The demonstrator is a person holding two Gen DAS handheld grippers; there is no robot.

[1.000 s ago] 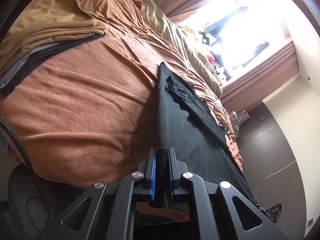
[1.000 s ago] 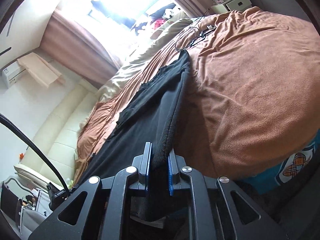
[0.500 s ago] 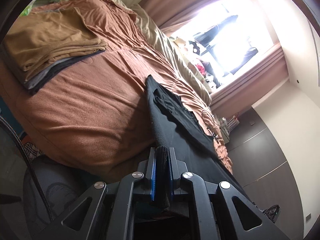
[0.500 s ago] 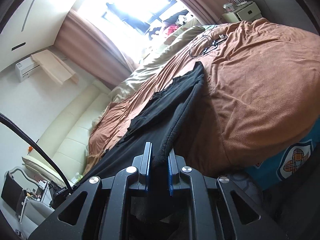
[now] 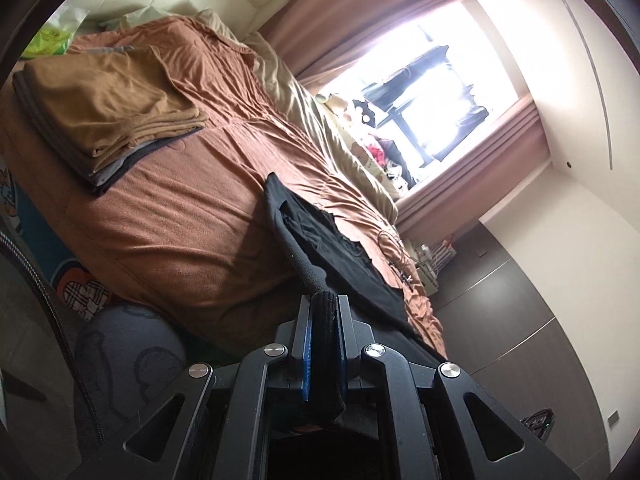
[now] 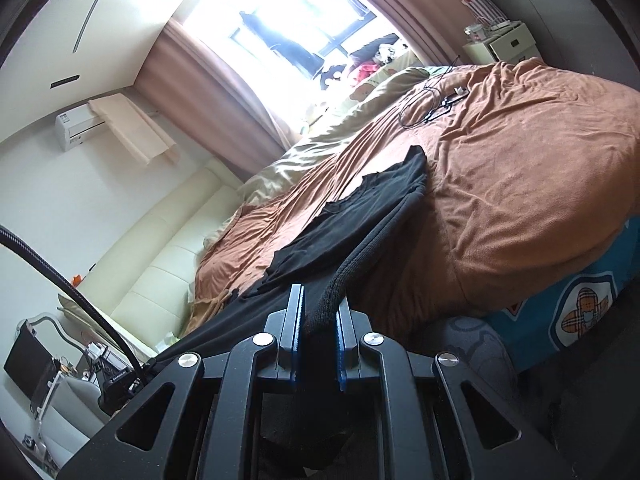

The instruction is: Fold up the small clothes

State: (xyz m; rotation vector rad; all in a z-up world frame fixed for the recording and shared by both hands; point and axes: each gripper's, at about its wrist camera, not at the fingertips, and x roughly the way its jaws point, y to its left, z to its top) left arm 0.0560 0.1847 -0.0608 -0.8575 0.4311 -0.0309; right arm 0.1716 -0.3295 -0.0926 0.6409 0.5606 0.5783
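Bed (image 5: 168, 232) under brown blanket | black garment (image 5: 340, 248) judged soft, limp | ribbed hem corners are clamped by left tool (image 5: 325, 312) and right tool (image 6: 318, 316) | hem suits gripping

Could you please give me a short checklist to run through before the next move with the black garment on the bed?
1. Left claw shut on the black garment: ok.
2. Right claw shut on the same garment's ribbed edge: ok.
3. Far end of the garment resting on the brown blanket: ok.
4. Garment lying flat, without bunching: not ok, an upper layer is rumpled.
5. Folded stack clear of the garment: ok.
6. Black cable clear of the garment: ok, apart.
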